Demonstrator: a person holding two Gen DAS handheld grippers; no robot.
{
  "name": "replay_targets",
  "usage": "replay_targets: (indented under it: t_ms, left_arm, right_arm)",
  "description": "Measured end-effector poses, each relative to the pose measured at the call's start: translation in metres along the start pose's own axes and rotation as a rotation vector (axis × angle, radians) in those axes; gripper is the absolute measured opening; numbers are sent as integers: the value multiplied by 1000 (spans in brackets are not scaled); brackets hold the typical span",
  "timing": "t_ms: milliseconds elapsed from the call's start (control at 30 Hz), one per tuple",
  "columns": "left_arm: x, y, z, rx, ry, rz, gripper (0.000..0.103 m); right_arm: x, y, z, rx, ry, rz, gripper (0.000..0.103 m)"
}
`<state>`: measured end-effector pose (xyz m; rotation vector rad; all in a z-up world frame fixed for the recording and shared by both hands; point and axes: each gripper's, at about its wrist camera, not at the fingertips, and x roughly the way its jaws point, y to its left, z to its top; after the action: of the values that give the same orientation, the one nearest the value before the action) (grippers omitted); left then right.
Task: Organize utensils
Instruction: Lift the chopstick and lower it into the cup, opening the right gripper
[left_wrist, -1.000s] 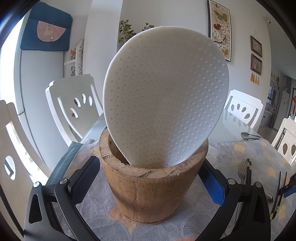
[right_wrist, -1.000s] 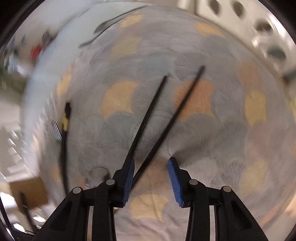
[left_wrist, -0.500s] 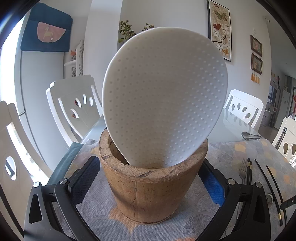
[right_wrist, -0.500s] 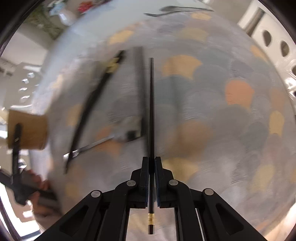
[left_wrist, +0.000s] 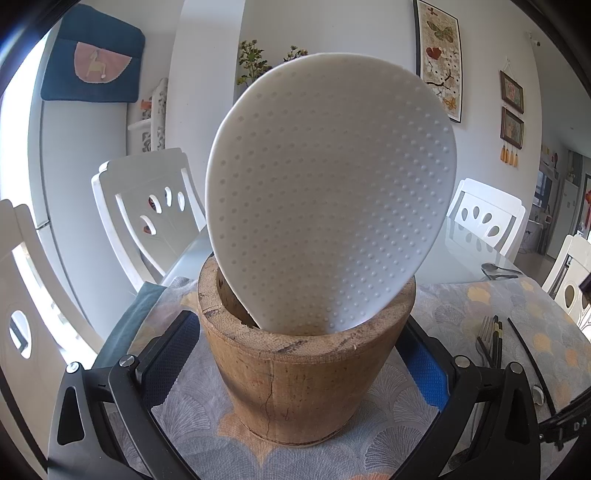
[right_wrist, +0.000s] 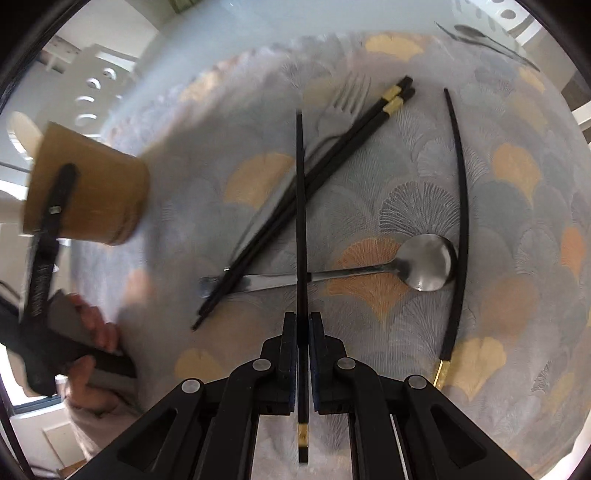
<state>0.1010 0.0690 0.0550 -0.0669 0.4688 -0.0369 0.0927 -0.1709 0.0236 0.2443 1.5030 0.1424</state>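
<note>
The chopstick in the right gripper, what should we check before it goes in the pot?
1. Right gripper shut on the chopstick: ok.
2. Chopstick clear of the tablecloth: ok.
3. Left gripper around the wooden pot: ok; whether it squeezes, cannot tell.
4. Room in the pot beside the white rice paddle: ok.
5. Chopstick over the pot: not ok, the pot sits off to the side.

Bright daylight, window glare blown out at the left edge of both views. Left view's sharp, right view smears toward its left side. Heavy fisheye bending, dark corners.
</note>
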Motion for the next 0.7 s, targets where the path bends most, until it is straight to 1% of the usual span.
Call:
replay_targets:
  t_ms: [267, 467, 500, 533, 567, 700]
  left_arm:
    - [-1, 0, 0, -1, 1, -2, 103]
    - [-1, -1, 0, -2, 1, -3, 103]
    - [-1, -1, 0, -2, 2, -3, 103]
    - [-1, -1, 0, -2, 1, -3, 103]
    - [-1, -1, 0, -2, 2, -3, 103]
    - [-1, -1, 0, -2, 1, -3, 103]
  right_arm:
    - [11, -6, 17, 13, -21, 48, 5]
    - [6, -9, 16, 5, -78, 78, 5]
    - [4, -10, 14, 14, -89, 110, 5]
    - [0, -11, 11, 22, -98, 162, 5]
    - [-5, -14, 8, 23, -111, 189, 5]
    - [-21, -5, 0, -32, -166, 234, 5]
